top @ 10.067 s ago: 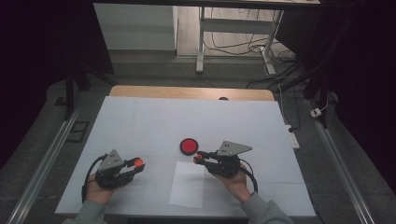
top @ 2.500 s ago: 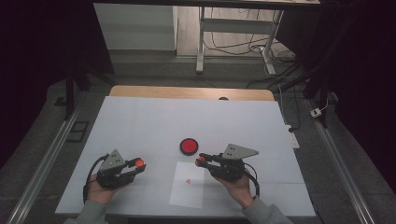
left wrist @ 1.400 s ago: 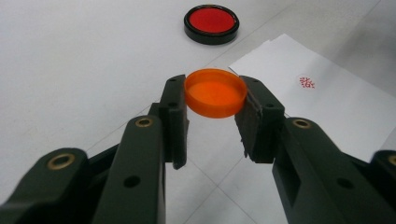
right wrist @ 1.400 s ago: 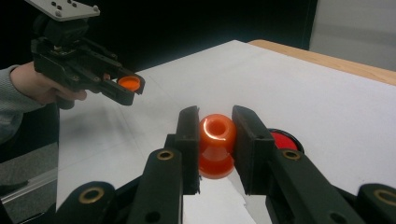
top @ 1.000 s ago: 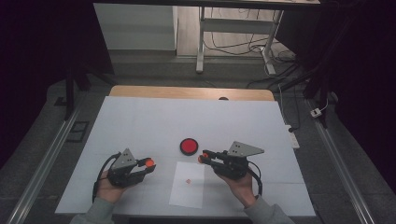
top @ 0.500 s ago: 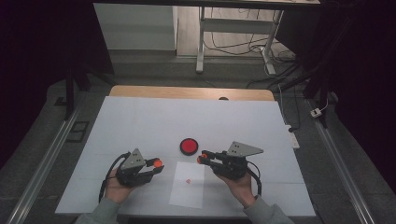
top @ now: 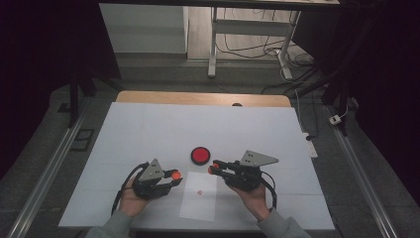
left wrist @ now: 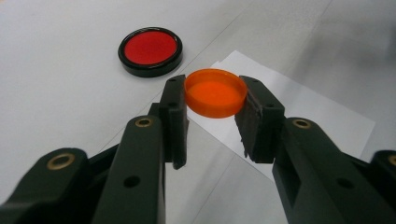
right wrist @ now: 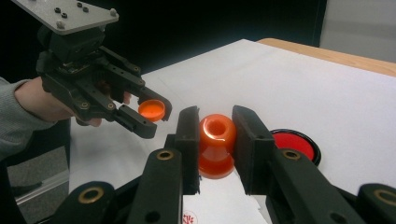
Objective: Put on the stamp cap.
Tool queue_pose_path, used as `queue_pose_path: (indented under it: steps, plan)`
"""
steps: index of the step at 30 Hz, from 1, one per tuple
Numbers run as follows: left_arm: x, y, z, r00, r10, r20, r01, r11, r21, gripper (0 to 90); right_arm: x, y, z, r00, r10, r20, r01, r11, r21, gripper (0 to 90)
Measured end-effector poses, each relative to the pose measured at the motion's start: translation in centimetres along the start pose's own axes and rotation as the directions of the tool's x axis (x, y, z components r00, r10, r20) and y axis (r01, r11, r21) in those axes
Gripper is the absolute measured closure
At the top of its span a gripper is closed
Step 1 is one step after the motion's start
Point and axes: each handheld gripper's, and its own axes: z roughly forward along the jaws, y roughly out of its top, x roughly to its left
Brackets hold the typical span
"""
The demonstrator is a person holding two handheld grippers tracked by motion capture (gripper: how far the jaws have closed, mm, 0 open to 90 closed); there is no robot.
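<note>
Left gripper (left wrist: pixel 215 100) pinches a shallow orange plastic cap (left wrist: pixel 215 92) over the white paper sheet (top: pixel 199 196); right gripper (right wrist: pixel 215 135) clamps a small orange plastic bottle (right wrist: pixel 216 145). At twelve o'clock from the sheet lies a black-rimmed red disc (top: pixel 200 155) on the white table (top: pixel 148 129).

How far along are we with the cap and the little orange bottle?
Both pieces are picked up: the left tool grips the orange cap, the right tool the orange bottle. They are apart above the paper sheet. The cap is not yet on the bottle.
</note>
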Motion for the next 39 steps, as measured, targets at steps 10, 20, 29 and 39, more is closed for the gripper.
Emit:
queue_pose_path:
  steps: [10, 20, 29, 39]
  plan:
    - [-0.6, 0.8, 1.1, 0.9996, 0.013, 0.024, -0.013, 0.9999, -0.001, 64.6, 0.2, 0.0, 0.1, 1.0000, 0.002, -0.005, -0.002, 1.000, 0.000, 71.9]
    - [-1.3, 2.4, 3.2, 0.9975, 0.045, 0.054, -0.046, 0.9989, 0.012, 64.5, 0.2, 0.1, 0.2, 0.9999, 0.003, -0.011, -0.003, 1.000, -0.004, 71.9]
    - [-2.1, 3.7, 4.8, 0.9948, 0.066, 0.078, -0.066, 0.9978, 0.007, 64.5, 0.1, 0.2, -0.1, 0.9999, 0.005, -0.009, -0.005, 1.000, -0.011, 71.9]
    - [-2.5, 3.9, 5.5, 0.9940, 0.059, 0.092, -0.060, 0.9982, 0.005, 64.5, 0.4, 0.1, 0.2, 0.9998, 0.001, -0.018, -0.001, 1.000, 0.000, 71.9]
